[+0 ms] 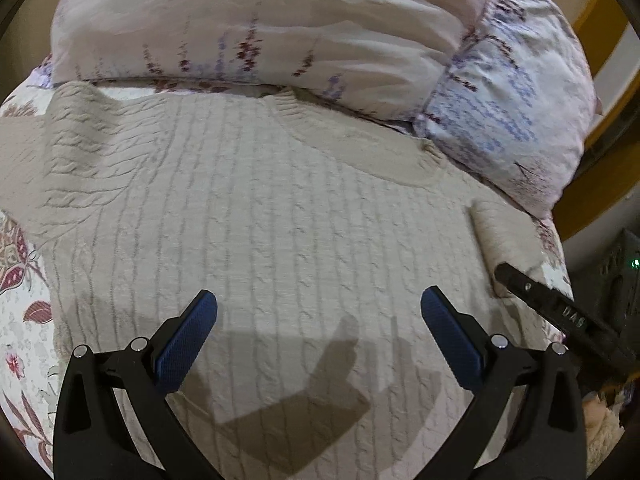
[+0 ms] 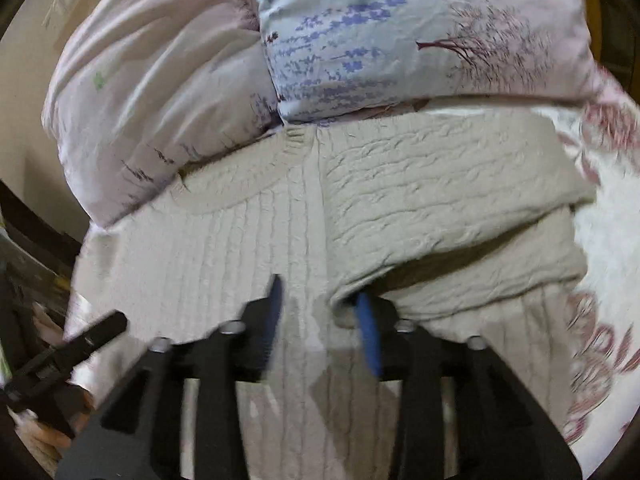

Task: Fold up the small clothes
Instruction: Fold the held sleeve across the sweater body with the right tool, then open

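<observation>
A beige cable-knit sweater (image 1: 260,208) lies flat on the bed, neckline toward the pillows. My left gripper (image 1: 318,304) is open and empty, hovering above the sweater's body. In the right wrist view the sweater (image 2: 224,248) has one sleeve (image 2: 440,192) folded across its body. My right gripper (image 2: 320,300) is open, low over the sweater; its right fingertip (image 2: 366,312) sits at the edge of the folded sleeve, which hides the tip. The view is blurred. The other gripper shows at the right edge of the left wrist view (image 1: 560,312) and at the left edge of the right wrist view (image 2: 68,352).
Floral pillows (image 1: 280,28) lie just behind the sweater's neckline, also in the right wrist view (image 2: 400,40). A floral bedspread (image 1: 20,320) shows beside the sweater. A yellow frame (image 1: 600,24) and a dark object with a green light (image 1: 632,264) are beyond the bed's right edge.
</observation>
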Demonstrator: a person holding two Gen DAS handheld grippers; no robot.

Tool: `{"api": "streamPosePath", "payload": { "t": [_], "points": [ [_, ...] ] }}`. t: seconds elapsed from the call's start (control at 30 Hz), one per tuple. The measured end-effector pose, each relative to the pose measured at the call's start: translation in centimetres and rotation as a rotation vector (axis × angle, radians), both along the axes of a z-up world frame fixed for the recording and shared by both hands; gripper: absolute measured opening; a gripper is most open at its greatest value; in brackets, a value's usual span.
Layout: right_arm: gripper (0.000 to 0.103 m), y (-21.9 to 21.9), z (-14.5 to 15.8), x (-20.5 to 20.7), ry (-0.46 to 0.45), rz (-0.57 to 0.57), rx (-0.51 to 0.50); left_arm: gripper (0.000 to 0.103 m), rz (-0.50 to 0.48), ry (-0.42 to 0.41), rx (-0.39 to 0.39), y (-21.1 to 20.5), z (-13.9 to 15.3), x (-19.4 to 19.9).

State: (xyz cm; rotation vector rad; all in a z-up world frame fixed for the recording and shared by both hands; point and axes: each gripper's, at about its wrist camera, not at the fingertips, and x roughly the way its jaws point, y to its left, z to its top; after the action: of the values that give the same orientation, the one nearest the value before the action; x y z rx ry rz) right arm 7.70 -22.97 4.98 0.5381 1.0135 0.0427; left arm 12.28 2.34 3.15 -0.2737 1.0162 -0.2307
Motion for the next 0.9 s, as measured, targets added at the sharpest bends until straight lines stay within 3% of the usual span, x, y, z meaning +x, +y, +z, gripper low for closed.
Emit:
{"api": "streamPosePath", "payload": {
  "t": [0.07, 0.27, 0.33, 0.47, 0.6, 0.73, 0.9],
  "points": [
    [0.063, -1.3, 0.8, -0.3, -0.027, -0.049, 0.027, 0.102, -0.027, -0.008, -0.017, -0.3, 0.2, 0.0],
    [0.063, -8.9, 0.1, -0.7, -0.015, -0.293, 0.159, 0.093, -0.069, 0.001, -0.031, -1.5, 0.2, 0.3],
    [0.059, -11.4, -0.5, -0.9, -0.009, -0.385, 0.197, 0.092, -0.073, 0.003, -0.037, -1.6, 0.1, 0.4],
    [0.034, -14.0, -1.3, -0.2, 0.009, -0.465, 0.197, 0.091, -0.067, 0.003, -0.038, -1.6, 0.1, 0.7],
    [0.009, -14.3, -1.6, 0.1, -0.001, -0.474, 0.152, 0.085, -0.051, 0.014, -0.063, -0.8, -0.1, 0.9],
    [0.008, -11.9, 1.4, 1.5, -0.090, -0.406, 0.084, 0.082, -0.009, 0.015, -0.114, 0.8, 0.0, 1.1],
    [0.008, -5.0, 5.7, 4.7, -0.215, -0.175, 0.074, 0.082, 0.063, -0.013, -0.222, 3.7, 0.8, 0.9]
  ]
}}
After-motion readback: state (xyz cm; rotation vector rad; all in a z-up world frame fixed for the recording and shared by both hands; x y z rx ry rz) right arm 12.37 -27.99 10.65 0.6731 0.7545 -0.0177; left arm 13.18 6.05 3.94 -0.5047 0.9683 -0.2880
